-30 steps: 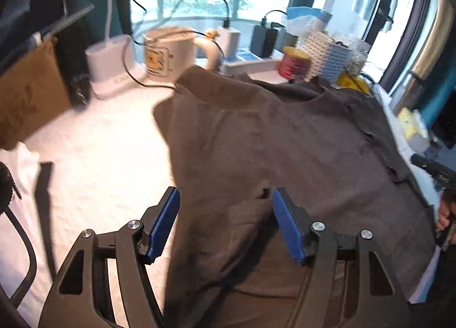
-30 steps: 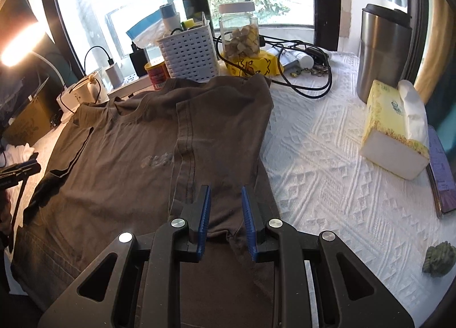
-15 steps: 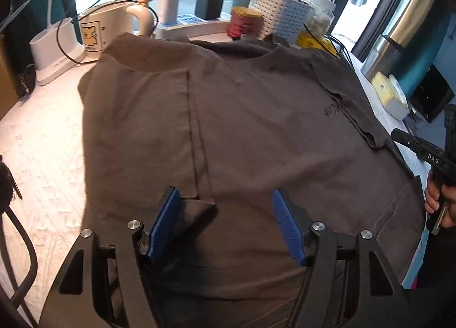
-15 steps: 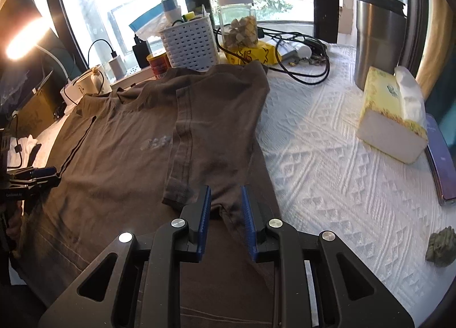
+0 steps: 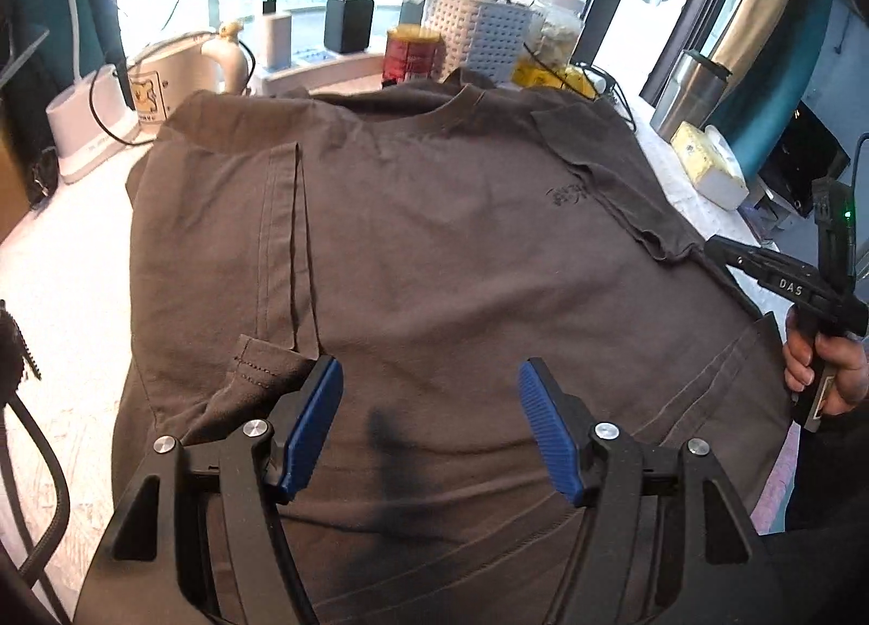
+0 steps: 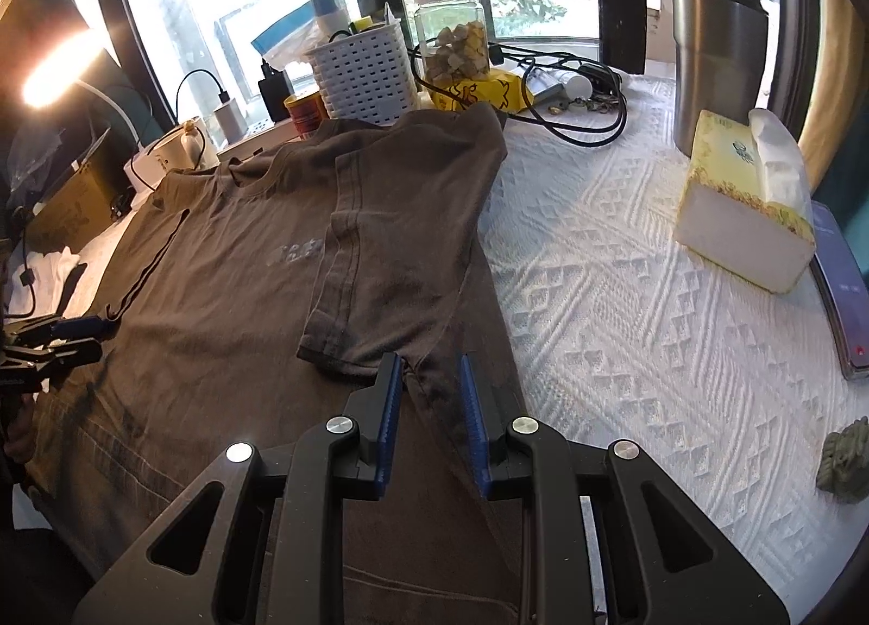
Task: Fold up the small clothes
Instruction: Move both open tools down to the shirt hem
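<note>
R hand-held gripper (image 6: 429, 375) opened slightly; T-shirt (image 6: 244, 299) sleeve folded just ahead.

Along the far edge of the surface (image 6: 624, 310) a white perforated basket (image 6: 364, 82), a glass jar (image 6: 455, 41), a red tin (image 6: 305, 113) and looped black cables (image 6: 575, 98) stand close behind the T-shirt's (image 6: 260, 266) collar. On the right side a steel tumbler (image 6: 717, 60) and a tissue box (image 6: 749, 212) stand near the edge; the textured white cloth between them and the shirt lies bare.
</note>
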A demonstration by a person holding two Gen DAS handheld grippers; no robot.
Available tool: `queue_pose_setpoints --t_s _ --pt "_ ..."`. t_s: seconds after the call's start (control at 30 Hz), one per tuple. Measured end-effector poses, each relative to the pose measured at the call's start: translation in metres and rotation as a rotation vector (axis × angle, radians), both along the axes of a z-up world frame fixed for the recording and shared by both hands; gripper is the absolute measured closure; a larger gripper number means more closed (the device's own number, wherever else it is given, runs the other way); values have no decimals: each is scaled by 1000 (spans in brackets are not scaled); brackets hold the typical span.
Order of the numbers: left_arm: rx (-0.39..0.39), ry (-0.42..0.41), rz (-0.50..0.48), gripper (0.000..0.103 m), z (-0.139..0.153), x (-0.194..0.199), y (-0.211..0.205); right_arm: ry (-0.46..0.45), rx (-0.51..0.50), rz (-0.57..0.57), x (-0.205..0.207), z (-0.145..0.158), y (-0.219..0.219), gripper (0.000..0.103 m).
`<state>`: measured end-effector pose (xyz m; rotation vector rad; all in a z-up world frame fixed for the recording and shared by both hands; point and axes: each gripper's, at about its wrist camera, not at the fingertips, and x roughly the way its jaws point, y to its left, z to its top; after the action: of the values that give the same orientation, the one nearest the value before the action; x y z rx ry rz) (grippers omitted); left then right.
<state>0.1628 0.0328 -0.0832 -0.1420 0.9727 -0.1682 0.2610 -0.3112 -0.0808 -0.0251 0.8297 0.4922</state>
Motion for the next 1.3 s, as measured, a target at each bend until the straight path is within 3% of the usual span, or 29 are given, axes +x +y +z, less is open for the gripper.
queue_pose_setpoints --t_s 0.77,1.3 --pt "21 -116 13 36 19 -59 -18 -53 -52 -2 -50 8 -15 79" --pt "44 -172 169 36 19 -131 23 -50 -118 -106 -96 -6 -59 78"
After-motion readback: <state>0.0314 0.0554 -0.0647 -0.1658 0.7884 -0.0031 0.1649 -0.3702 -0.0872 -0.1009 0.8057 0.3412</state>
